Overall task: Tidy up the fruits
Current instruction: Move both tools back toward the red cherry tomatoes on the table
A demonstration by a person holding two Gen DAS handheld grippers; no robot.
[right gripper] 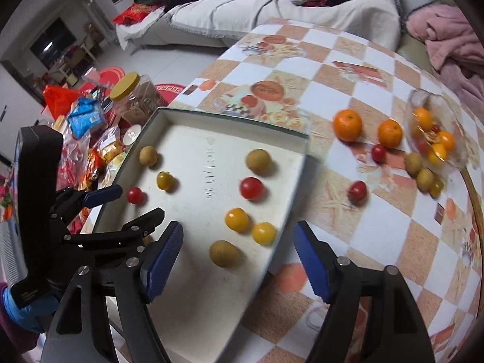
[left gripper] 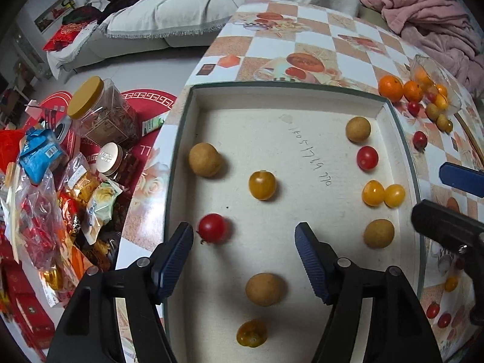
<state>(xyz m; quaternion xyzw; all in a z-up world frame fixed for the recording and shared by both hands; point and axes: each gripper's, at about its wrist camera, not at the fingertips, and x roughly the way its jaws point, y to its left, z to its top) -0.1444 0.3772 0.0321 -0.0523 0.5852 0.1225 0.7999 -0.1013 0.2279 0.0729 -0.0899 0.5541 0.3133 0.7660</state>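
The left gripper (left gripper: pixel 244 255) hangs low over the near part of the white tray (left gripper: pixel 193 96), fingers spread wide with nothing between them; a tan longan (left gripper: pixel 265 289) lies just ahead in the gap, a dark-yellow tomato (left gripper: pixel 251 333) nearer the camera, a red cherry tomato (left gripper: pixel 212 228) beside the left pad. The right gripper (right gripper: pixel 239 260) is likewise spread and empty, straddling the tray's right wall, with a longan (right gripper: pixel 224 253) and two yellow tomatoes (right gripper: pixel 238 219) just inside it

The tray already holds fruit laid in loose columns down its left and right sides. More waits on the table: two oranges (right gripper: pixel 347 125), red tomatoes (right gripper: pixel 357 192), longans (right gripper: pixel 425 179), and a tipped glass bowl (right gripper: pixel 429 130) with fruit spilling from it

I judge the step in hand to be a fetch from the loose pile. To do it well, take one piece at a time, close the pads across its widest part and squeeze lightly, since tomatoes bruise and round fruit rolls; set it down in a free spot so it doesn't knock its neighbours

The checked tablecloth (right gripper: pixel 378 236) is glossy and printed. Beyond are a white-covered sofa (right gripper: pixel 242 15), a pink blanket (right gripper: pixel 447 39), and snack bags and jars (left gripper: pixel 99 115) piled to the left
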